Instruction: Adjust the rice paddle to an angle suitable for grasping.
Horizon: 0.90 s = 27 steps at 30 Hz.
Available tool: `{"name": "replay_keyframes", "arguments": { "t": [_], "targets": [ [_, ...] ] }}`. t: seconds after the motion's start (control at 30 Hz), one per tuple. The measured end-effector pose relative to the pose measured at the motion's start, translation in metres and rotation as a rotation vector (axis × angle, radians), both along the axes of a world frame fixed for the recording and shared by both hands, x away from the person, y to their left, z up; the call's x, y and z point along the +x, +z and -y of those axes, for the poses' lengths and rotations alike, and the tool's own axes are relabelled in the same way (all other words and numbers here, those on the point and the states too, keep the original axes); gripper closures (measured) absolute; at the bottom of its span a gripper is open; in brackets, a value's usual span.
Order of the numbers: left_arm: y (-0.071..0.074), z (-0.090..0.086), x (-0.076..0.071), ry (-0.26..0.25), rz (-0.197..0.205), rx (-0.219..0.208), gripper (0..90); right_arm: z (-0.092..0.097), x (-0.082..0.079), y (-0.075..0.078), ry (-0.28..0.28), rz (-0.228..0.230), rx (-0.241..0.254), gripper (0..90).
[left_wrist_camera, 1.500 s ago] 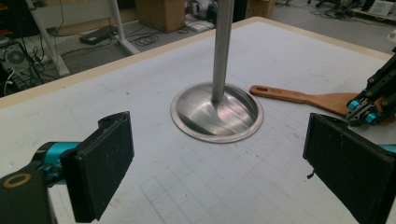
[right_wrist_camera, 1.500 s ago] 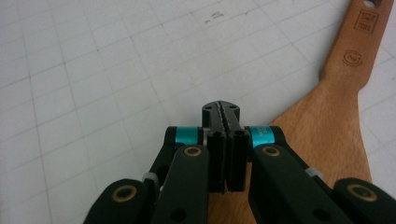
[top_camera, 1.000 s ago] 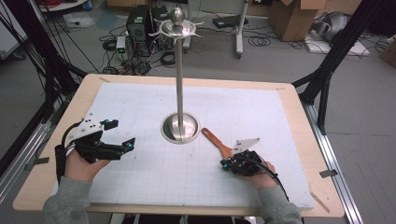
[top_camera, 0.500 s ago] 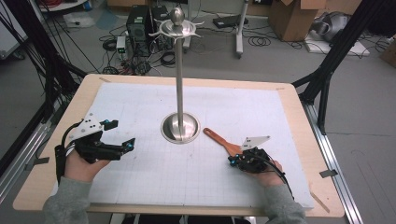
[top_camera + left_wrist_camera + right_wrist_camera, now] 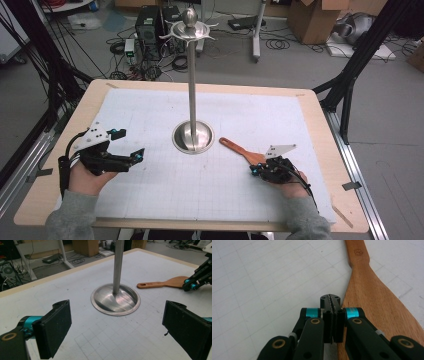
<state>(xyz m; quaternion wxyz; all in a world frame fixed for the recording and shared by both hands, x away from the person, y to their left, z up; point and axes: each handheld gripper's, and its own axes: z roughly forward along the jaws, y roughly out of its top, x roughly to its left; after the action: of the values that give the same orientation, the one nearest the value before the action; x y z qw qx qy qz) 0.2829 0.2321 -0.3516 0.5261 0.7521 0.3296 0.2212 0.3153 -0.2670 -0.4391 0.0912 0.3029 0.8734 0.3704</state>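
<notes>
The right gripper (image 5: 256,171) has its jaws closed flat against each other with nothing between them, and the wooden spatula (image 5: 241,151) lies flat on the gridded mat (image 5: 165,200), its broad blade touching the closed tips on one side and its handle running ahead of them toward the metal stand (image 5: 193,135). The left gripper (image 5: 131,151) rests low over the mat with its jaws spread wide and empty; the stand's round base lies directly ahead of its jaws, and the spatula lies beyond that base, well apart from this gripper.
</notes>
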Motion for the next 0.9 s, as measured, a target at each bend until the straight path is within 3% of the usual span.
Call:
{"name": "replay_keyframes", "arguments": {
  "t": [0.33,0.4,0.67,0.9],
  "targets": [
    [0.001,-0.002,-0.001,0.005,0.006,-0.006,9.1,0.009,0.002,-0.001,-0.027,-0.004,0.012,89.4],
    [0.001,-0.002,-0.001,0.005,0.006,-0.003,9.1,0.010,0.002,0.002,-0.009,0.005,0.044,89.4],
    [0.000,-0.004,-0.001,0.013,0.004,-0.001,9.2,0.010,0.000,0.014,0.010,0.037,0.059,88.9],
    [0.000,-0.004,-0.002,0.014,0.000,0.002,9.1,0.009,-0.003,0.027,0.021,0.079,0.079,65.6]
  ]
}}
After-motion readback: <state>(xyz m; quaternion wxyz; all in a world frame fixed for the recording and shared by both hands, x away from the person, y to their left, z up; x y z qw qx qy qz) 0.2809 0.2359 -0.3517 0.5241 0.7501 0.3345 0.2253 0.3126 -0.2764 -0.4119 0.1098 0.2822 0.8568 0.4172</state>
